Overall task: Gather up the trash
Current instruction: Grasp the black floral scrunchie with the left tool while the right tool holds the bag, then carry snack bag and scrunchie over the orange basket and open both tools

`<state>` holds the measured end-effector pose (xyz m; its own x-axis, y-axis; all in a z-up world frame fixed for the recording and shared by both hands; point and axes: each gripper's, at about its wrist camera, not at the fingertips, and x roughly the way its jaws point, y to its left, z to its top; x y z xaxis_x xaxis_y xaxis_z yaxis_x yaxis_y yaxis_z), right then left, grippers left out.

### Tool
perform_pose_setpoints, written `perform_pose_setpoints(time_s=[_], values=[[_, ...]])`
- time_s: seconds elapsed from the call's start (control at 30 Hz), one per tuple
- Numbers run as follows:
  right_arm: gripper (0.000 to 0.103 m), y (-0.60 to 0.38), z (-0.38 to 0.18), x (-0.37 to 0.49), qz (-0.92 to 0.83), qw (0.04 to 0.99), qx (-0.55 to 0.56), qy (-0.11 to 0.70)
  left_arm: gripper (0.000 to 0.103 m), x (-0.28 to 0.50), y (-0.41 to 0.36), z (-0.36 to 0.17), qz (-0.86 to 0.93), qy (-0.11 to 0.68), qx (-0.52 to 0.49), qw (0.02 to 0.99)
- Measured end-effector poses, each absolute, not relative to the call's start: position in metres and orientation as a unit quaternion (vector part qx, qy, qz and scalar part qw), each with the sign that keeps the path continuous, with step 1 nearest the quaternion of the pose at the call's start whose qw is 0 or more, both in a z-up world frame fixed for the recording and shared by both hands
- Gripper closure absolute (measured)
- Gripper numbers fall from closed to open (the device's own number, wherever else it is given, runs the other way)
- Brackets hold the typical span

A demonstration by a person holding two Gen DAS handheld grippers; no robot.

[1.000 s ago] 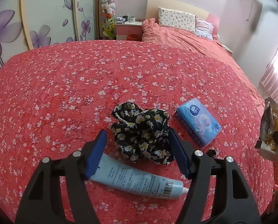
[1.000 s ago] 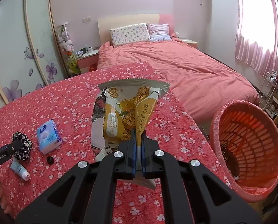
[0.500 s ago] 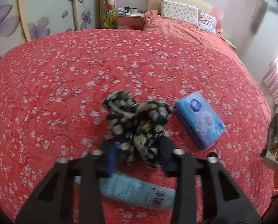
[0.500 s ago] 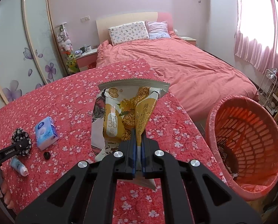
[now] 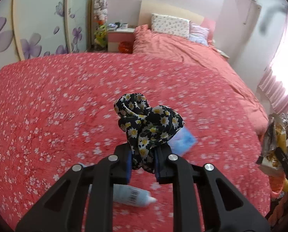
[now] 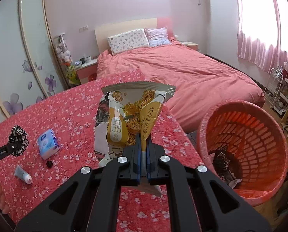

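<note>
Now the left hand-held gripper (image 5: 143,161), tilted downward, has just closed on the floral scrunchie (image 5: 148,124) above the desk (image 5: 47,106), while the right hand-held gripper (image 6: 143,163) pinches a snack wrapper (image 6: 132,119) beside the orange basket (image 6: 246,135) holding dark scraps.

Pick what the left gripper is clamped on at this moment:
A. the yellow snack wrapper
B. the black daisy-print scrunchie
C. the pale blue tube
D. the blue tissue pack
B: the left gripper has its blue pads pressed on the black daisy-print scrunchie, raised off the red floral cover, while the blue tissue pack and the pale blue tube lie on it.
</note>
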<state>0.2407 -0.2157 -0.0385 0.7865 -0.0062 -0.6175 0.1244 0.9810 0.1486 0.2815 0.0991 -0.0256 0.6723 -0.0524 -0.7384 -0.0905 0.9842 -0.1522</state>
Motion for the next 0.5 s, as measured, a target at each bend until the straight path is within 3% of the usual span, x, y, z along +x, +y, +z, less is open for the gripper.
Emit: perform_pose_setpoints(time_s=[0.5], values=[[0.098, -0.266, -0.013, 0.202, -0.075, 0.952, 0.113, 0.275, 0.085, 0.255, -0.01, 0.021, -0.11, 0.37, -0.056, 0.921]])
